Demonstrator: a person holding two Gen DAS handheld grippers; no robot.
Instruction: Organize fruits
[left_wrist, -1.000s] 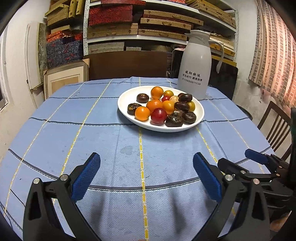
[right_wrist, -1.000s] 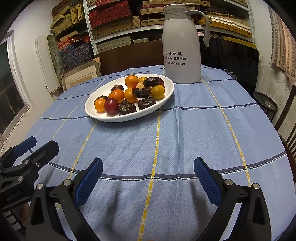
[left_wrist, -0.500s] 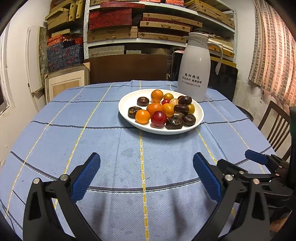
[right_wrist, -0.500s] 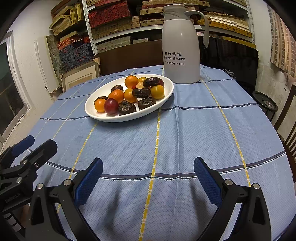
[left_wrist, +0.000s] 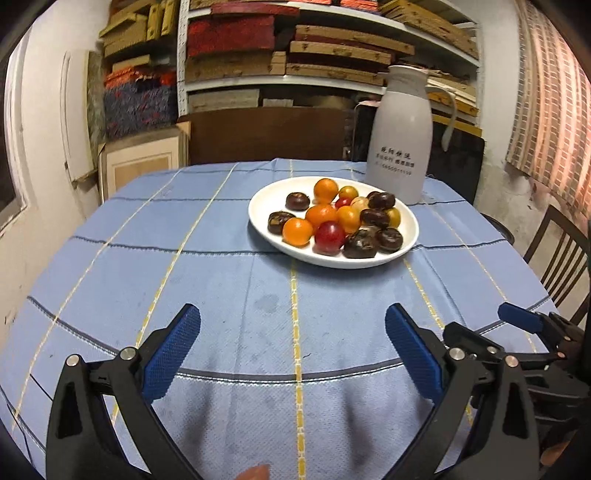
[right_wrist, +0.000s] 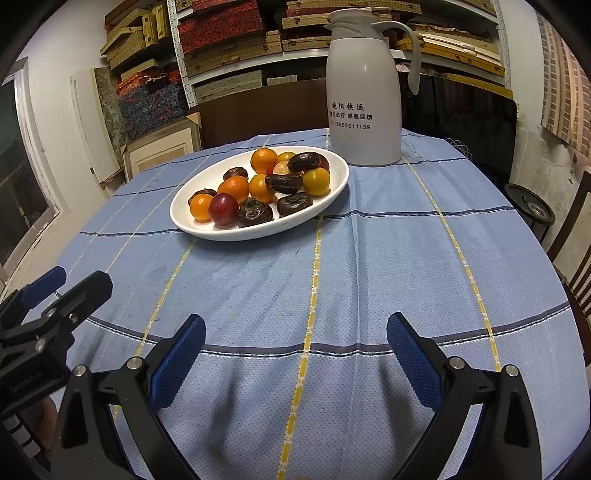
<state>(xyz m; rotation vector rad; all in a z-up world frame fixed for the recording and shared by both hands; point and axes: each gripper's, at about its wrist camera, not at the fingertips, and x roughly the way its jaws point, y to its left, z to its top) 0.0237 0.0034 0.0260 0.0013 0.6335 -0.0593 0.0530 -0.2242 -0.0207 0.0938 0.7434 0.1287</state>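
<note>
A white oval plate (left_wrist: 258, 218) (right_wrist: 332, 184) sits at the far middle of the round table. It holds several orange tangerines (left_wrist: 297, 231) (right_wrist: 233, 187), a red plum (left_wrist: 329, 236) (right_wrist: 223, 209), dark brown water chestnuts (left_wrist: 360, 244) (right_wrist: 255, 213) and small yellow fruits (right_wrist: 316, 181). My left gripper (left_wrist: 291, 347) is open and empty above the near cloth, well short of the plate. My right gripper (right_wrist: 295, 350) is open and empty too. Each gripper shows at the edge of the other's view.
A white thermos jug (left_wrist: 400, 134) (right_wrist: 364, 88) stands right behind the plate. The table has a blue checked cloth (left_wrist: 221, 295). A wooden chair (left_wrist: 561, 254) stands at the right. Shelves with boxes (left_wrist: 288, 55) line the back wall.
The left view has swung slightly, so the plate sits further right and lower in it. The right gripper has barely moved. Both stay open.
</note>
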